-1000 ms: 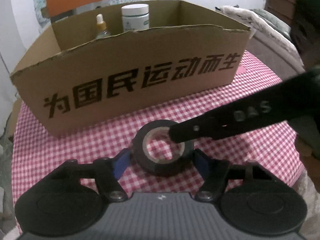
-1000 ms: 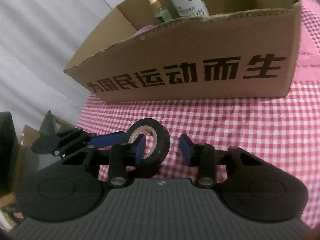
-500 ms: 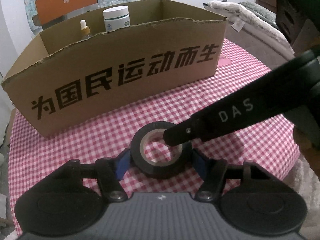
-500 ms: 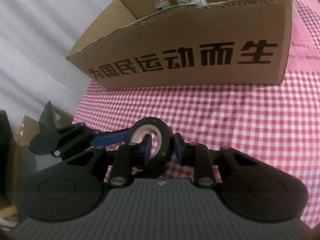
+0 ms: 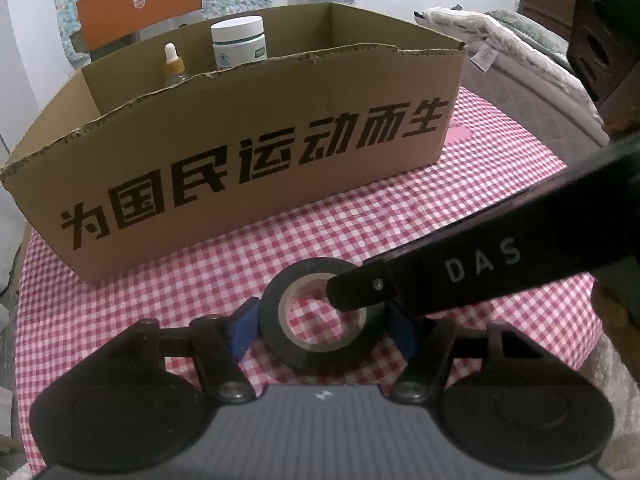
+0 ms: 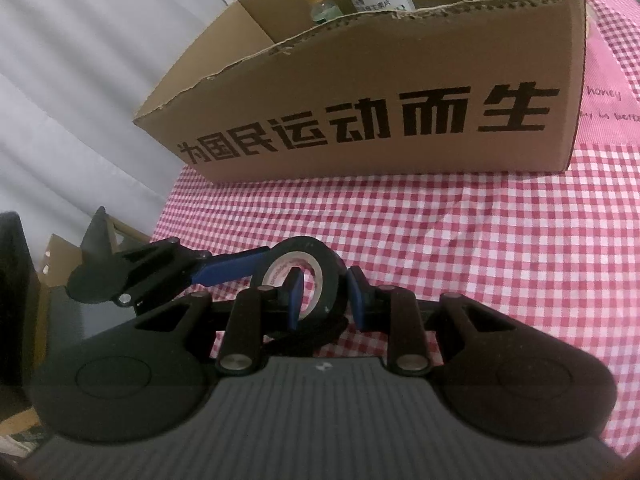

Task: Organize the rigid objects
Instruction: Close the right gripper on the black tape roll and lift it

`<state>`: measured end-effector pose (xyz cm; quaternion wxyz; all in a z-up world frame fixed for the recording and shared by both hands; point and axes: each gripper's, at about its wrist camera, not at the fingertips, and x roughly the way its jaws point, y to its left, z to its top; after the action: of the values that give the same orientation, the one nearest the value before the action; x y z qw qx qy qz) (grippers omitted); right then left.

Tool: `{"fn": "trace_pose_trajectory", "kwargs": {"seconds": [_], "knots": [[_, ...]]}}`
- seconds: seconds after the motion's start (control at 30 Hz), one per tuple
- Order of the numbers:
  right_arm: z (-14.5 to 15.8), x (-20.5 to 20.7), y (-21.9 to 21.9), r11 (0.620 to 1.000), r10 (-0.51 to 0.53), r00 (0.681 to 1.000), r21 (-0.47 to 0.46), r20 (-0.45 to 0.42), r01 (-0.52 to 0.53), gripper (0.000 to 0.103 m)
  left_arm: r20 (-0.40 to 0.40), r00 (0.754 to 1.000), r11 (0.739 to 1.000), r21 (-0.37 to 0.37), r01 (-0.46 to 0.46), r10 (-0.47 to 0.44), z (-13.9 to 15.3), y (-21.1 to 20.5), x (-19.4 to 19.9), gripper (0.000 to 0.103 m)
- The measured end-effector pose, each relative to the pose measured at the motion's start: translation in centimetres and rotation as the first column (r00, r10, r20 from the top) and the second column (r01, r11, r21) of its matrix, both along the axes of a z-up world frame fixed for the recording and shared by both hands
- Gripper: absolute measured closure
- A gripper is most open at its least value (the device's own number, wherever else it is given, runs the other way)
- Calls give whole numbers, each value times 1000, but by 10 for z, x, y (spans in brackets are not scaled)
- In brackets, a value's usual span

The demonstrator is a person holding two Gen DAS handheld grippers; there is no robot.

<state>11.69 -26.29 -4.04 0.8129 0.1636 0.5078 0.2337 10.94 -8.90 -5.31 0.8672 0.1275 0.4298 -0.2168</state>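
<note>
2 hand-held grippers meet at 1 black tape roll (image 5: 320,316) on the checkered surface (image 5: 200,280), in front of the cardboard box (image 5: 248,152). Left hand-held gripper (image 5: 322,326) brackets the roll w/ pads touching its sides; right hand-held gripper (image 6: 324,296) is clenched on its wall, 1 finger inside the core.

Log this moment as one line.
right hand-held gripper: shut on tape roll wall | left hand-held gripper: flanks roll | box: holds two bottles
</note>
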Motion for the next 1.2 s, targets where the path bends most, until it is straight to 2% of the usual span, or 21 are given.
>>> {"fn": "trace_pose_trajectory", "kwargs": {"seconds": [0.47, 1.2], "knots": [[1, 0, 2, 1000, -2, 1000, 3, 4, 2, 77, 25, 1000, 1000, 0, 2, -2, 10, -1, -5, 35], [23, -12, -3, 1000, -24, 999, 4, 42, 24, 77, 71, 997, 1000, -29, 10, -8, 29, 0, -14, 35]]}}
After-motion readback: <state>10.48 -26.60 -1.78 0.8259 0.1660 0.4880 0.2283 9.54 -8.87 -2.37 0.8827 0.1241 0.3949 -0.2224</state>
